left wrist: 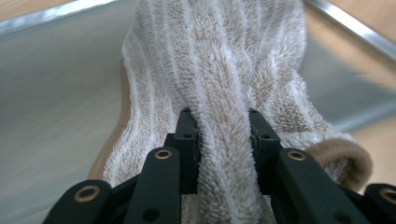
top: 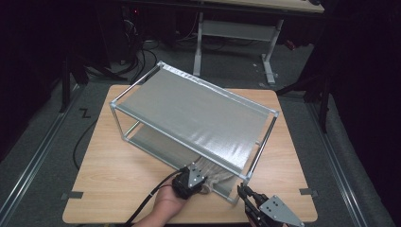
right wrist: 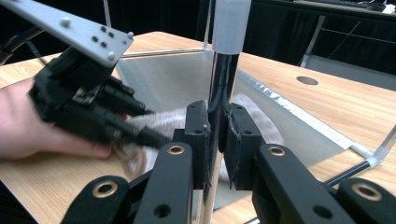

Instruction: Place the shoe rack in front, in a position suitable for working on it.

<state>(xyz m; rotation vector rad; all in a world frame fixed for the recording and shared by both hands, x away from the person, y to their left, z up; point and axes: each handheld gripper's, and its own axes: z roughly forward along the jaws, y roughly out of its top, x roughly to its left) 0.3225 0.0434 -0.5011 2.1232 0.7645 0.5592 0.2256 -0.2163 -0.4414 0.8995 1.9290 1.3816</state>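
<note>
A beige, white-striped towel lies at the near end of the lower shelf of a two-tier metal rack. My left gripper is shut on a raised fold of that towel, with its pads pressing in from both sides. My right gripper is shut on the rack's shiny upright post at the near corner. The right gripper view also has the left gripper and the hand that holds it, low against the towel.
The rack stands askew on a wooden table, its near corner close to the front edge. Bare wood lies to the left of the rack. Cables and a desk frame stand on the dark floor behind.
</note>
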